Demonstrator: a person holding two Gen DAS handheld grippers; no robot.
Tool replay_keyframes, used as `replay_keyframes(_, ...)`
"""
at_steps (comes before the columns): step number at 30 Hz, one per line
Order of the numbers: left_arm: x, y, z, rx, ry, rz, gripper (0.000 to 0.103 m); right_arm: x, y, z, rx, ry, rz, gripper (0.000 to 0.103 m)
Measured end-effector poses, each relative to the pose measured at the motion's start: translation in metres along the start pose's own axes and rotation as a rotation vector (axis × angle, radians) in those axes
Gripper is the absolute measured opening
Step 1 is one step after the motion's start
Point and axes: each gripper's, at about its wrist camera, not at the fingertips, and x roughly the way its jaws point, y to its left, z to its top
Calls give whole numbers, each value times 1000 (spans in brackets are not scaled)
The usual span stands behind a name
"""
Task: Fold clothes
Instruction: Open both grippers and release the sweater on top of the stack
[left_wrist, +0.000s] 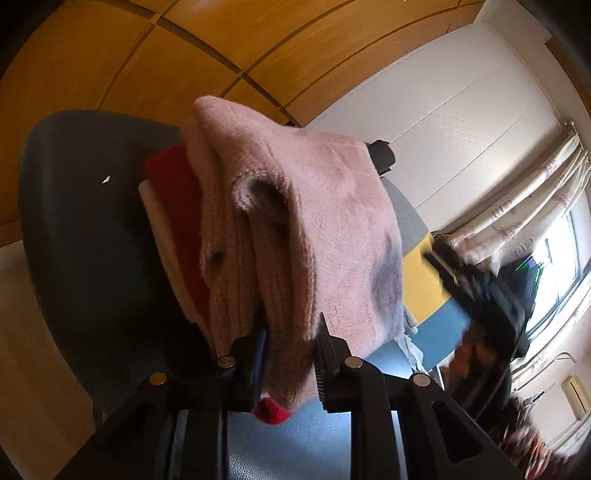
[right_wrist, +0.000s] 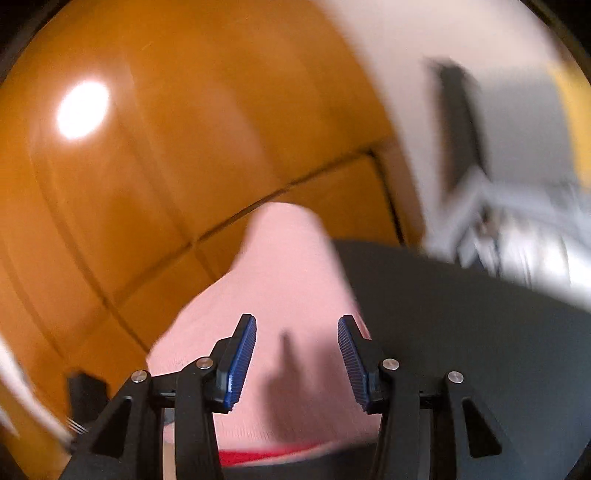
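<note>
The left gripper (left_wrist: 291, 354) is clamped on the ribbed edge of a folded pink knit sweater (left_wrist: 295, 221), which sits on top of a stack with a red garment (left_wrist: 173, 199) and a white one (left_wrist: 162, 221) beneath it, all resting on a dark grey chair (left_wrist: 85, 229). The right gripper (right_wrist: 297, 360) hovers above the same sweater (right_wrist: 280, 280) with its blue-padded fingers (right_wrist: 242, 360) spread apart, holding nothing. Behind stands a wooden wardrobe (left_wrist: 155, 62).

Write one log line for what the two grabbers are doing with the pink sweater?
left gripper: shut on pink sweater | right gripper: open over it | pile: sweater on red garment, on grey chair
</note>
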Motion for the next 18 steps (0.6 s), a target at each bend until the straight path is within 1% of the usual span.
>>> replay_keyframes(1,0,0,0,-3,2,6,21,19,16,11,-102,32,-5,46)
replay_keyframes(2,0,1,0,-6,5,11,22,40,15,18,-115,80,-20,46)
replay_keyframes(4,3,3,-1,-12,20,18,23,83,5,31,-105,182,-54,40)
replay_keyframes(6,10,3,0,8,42,36,23,125,-28,32,10,267,-92,40)
replay_keyframes(7,14,1,1,40,48,57,25,133,-36,34,33,283,-113,39)
replay_keyframes(8,17,-2,3,60,47,80,25,136,-39,34,24,286,-144,39)
replay_keyframes(9,19,-4,4,81,46,104,25,138,-42,32,12,287,-177,39)
replay_keyframes(10,22,-6,5,98,45,125,24,140,-44,29,-5,286,-188,39)
replay_keyframes(11,23,-6,6,94,46,135,24,139,-44,28,-27,289,-193,39)
replay_keyframes(13,16,-4,4,57,40,122,24,133,-38,34,-47,295,-188,42)
replay_keyframes(14,13,-2,3,39,37,116,24,126,-39,37,-39,281,-169,44)
replay_keyframes(15,8,-1,2,19,32,109,24,112,-41,38,-10,235,-129,48)
replay_keyframes(16,0,1,0,-3,18,105,24,92,-46,37,45,161,-92,51)
replay_keyframes(17,-7,1,-3,-9,1,114,25,71,-44,35,101,98,-83,57)
replay_keyframes(18,-15,-1,-6,-4,-24,135,25,51,-40,33,156,38,-79,71)
